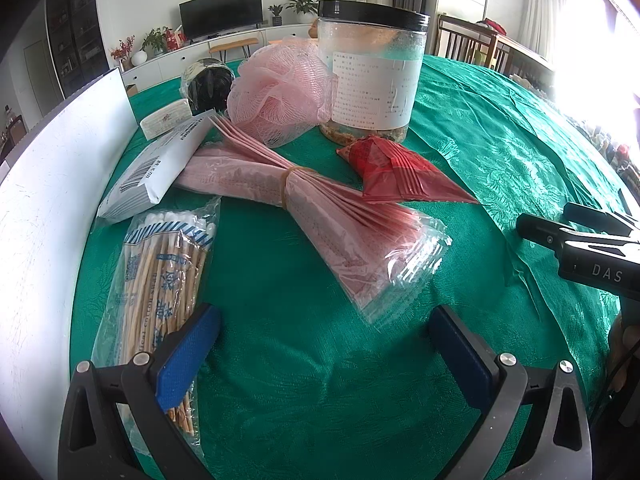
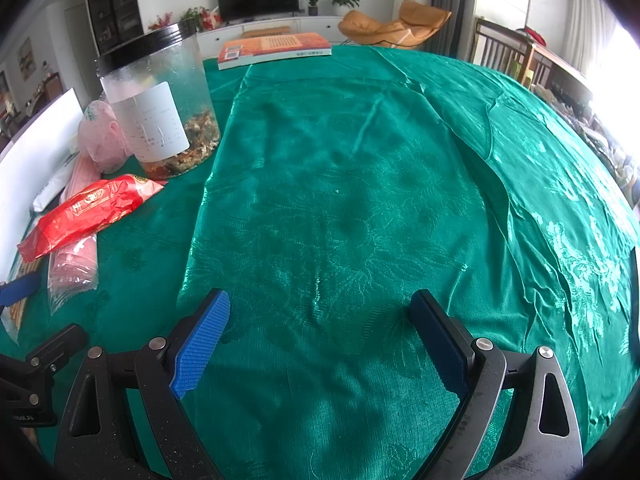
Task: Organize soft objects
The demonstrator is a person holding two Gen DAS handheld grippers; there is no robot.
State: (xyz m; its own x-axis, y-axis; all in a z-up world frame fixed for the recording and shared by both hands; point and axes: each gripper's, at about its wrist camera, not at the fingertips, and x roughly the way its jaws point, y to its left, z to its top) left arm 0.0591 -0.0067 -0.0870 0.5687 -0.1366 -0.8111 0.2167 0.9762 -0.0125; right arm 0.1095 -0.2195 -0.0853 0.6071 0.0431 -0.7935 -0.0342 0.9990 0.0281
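A pink mesh bath pouf (image 1: 280,88) sits at the back beside a clear jar (image 1: 372,68). A bundle of pink packets (image 1: 304,196) bound by a rubber band lies mid-table, with a red packet (image 1: 396,172) to its right. A bag of cotton swabs (image 1: 160,280) lies by my left gripper's left finger. My left gripper (image 1: 324,344) is open and empty over the green cloth. My right gripper (image 2: 324,336) is open and empty over bare cloth; the red packet (image 2: 84,212), pouf (image 2: 104,136) and jar (image 2: 160,108) are to its left.
A white board (image 1: 52,208) stands along the left edge. A white barcode pack (image 1: 156,164), a small white pack (image 1: 166,118) and a dark wrapped object (image 1: 208,82) lie behind. A book (image 2: 276,50) lies at the far edge. The green tablecloth (image 2: 360,200) is wrinkled.
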